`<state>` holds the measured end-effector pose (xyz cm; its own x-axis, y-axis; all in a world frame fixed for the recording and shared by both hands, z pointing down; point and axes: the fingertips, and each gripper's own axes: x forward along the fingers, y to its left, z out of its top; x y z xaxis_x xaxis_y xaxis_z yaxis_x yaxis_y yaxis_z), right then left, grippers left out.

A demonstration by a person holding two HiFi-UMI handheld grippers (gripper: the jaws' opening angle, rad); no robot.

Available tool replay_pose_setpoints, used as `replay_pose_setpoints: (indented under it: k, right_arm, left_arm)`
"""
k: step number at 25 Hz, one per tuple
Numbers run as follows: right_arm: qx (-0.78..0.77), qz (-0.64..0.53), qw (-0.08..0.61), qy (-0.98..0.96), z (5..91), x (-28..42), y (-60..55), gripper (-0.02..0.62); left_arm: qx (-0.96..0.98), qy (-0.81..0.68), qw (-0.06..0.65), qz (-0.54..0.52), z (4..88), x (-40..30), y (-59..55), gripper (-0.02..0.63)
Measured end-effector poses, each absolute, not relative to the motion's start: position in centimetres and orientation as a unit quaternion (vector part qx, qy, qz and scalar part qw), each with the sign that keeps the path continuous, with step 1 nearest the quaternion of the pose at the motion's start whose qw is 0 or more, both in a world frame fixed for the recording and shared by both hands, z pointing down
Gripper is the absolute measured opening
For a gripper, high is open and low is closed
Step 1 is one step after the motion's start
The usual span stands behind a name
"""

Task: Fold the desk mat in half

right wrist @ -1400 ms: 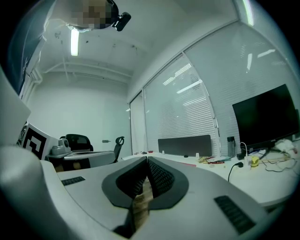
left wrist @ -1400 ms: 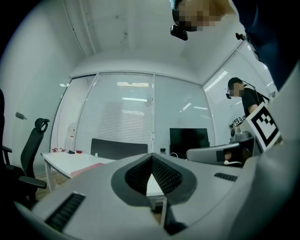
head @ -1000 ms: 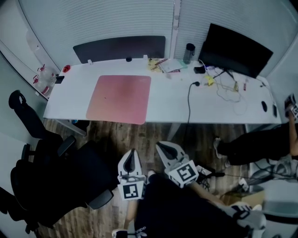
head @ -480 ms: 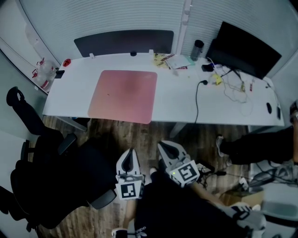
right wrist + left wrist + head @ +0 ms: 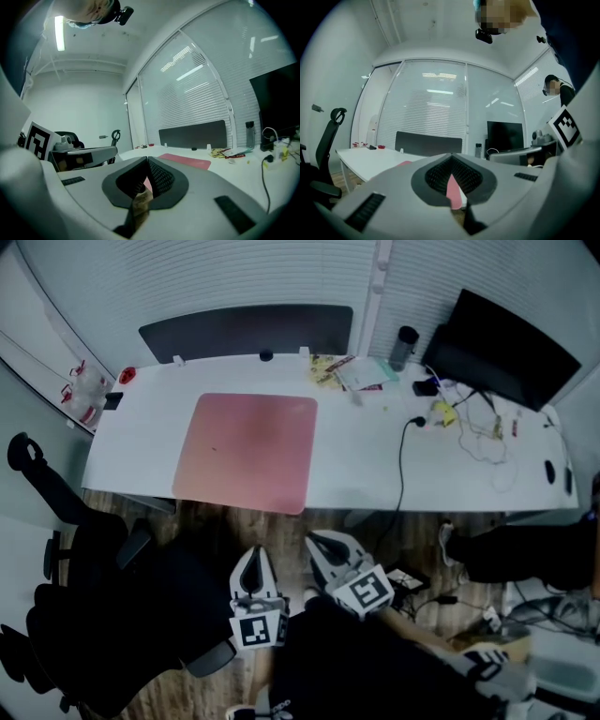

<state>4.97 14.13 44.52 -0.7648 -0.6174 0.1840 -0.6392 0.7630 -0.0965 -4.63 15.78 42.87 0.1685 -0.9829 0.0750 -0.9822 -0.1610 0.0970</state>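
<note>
The pink desk mat (image 5: 248, 451) lies flat and unfolded on the left half of the white desk (image 5: 356, 442), its near edge close to the desk's front edge. My left gripper (image 5: 253, 557) and right gripper (image 5: 317, 542) hang low in front of the desk, over the wooden floor, well short of the mat. Both are shut with nothing in them. In the left gripper view the closed jaws (image 5: 451, 157) point toward the desk, and a strip of the mat (image 5: 405, 163) shows beyond them. From the right gripper view the shut jaws (image 5: 147, 159) face the mat (image 5: 186, 161) from the side.
A black office chair (image 5: 89, 615) stands at the left, close to the desk. A dark monitor (image 5: 511, 338), a bottle (image 5: 406, 345), papers (image 5: 349, 373) and a black cable (image 5: 403, 460) occupy the desk's right half. A dark partition panel (image 5: 248, 332) backs it. Someone's dark-clothed legs (image 5: 525, 549) are at the right.
The desk and mat have slid lower and slightly right in the head view. Both grippers stay shut and nearly in place in front of the desk.
</note>
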Motion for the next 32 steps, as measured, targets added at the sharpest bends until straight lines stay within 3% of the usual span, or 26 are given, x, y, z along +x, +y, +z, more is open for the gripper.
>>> replay_pose_setpoints:
  k: [13,32]
  right_arm:
    - [0.327,0.085,0.061,-0.939,43.6,4.7,-0.3,0.003]
    - [0.366,0.106,0.067,-0.922,44.9,6.1,-4.4,0.003]
  left_arm:
    - [0.740,-0.671,0.043,-0.011,42.0,-6.4,3.1,0.002]
    - [0.750,-0.659,0.060,0.002,43.3,-6.9,-0.8,0.002]
